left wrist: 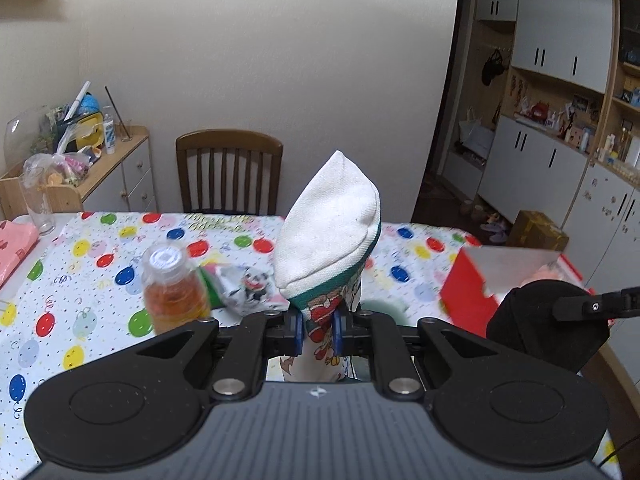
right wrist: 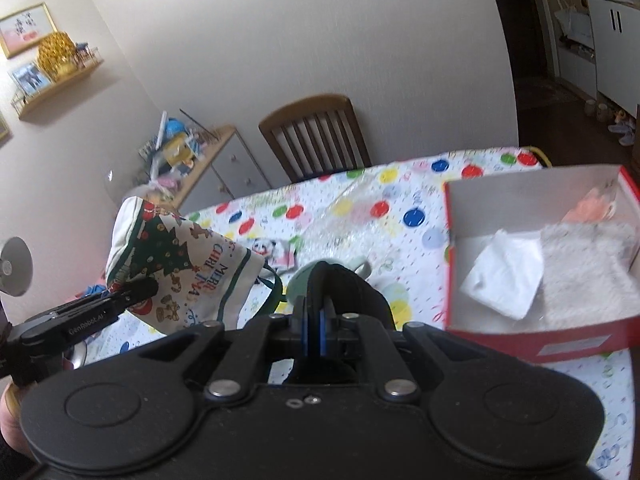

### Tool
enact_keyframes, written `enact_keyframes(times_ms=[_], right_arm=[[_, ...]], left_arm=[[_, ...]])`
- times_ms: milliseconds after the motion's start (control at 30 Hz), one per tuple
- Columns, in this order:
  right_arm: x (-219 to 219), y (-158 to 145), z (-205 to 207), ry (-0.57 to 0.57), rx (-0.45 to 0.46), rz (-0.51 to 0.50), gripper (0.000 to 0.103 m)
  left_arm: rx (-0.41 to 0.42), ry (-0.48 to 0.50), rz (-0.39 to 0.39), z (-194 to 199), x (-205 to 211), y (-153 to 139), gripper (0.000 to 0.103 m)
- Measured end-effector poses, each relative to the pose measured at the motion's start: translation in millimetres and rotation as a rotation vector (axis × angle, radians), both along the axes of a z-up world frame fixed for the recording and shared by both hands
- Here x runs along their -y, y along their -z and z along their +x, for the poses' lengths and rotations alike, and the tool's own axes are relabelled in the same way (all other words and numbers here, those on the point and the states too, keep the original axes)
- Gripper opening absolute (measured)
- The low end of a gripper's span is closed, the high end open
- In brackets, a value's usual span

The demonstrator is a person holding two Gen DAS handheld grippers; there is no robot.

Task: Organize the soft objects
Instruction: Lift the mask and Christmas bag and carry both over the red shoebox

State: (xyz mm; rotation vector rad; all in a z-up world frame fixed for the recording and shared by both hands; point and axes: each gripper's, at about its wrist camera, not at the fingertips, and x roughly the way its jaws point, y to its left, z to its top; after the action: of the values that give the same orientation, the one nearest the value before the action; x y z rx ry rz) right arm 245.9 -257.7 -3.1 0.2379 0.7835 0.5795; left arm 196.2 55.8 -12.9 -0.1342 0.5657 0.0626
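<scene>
The balloon-print tablecloth [right wrist: 352,216] lies mostly bare left of the red box [right wrist: 536,344], which sits at its right edge. The left gripper [left wrist: 317,330] pinches the Christmas cloth [left wrist: 328,240] aloft; the right gripper [right wrist: 313,320] clamps a black fabric piece [right wrist: 352,288] beside the box.

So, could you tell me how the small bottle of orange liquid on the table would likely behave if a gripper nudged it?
The bottle stands upright and taller than wide, so a high nudge would probably tip it. It looks nearly full, so likely heavy for its size. Its round, smooth sides suggest it could roll across the tablecloth once down.
</scene>
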Motion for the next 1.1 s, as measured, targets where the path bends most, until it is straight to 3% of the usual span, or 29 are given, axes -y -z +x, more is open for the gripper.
enact_keyframes(times_ms=[567,1100], right_arm=[[119.5,-34.7,34.7,0.087,0.118,0.036,0.004],[203.2,-33.9,80.6,0.172,0.179,0.002,0.004]], left_arm=[[0.087,0.107,0.010,35.5,113.7,-54.8,0.013],[0.060,0.216,0.020,102.6,234.4,-55.7,0.013]])
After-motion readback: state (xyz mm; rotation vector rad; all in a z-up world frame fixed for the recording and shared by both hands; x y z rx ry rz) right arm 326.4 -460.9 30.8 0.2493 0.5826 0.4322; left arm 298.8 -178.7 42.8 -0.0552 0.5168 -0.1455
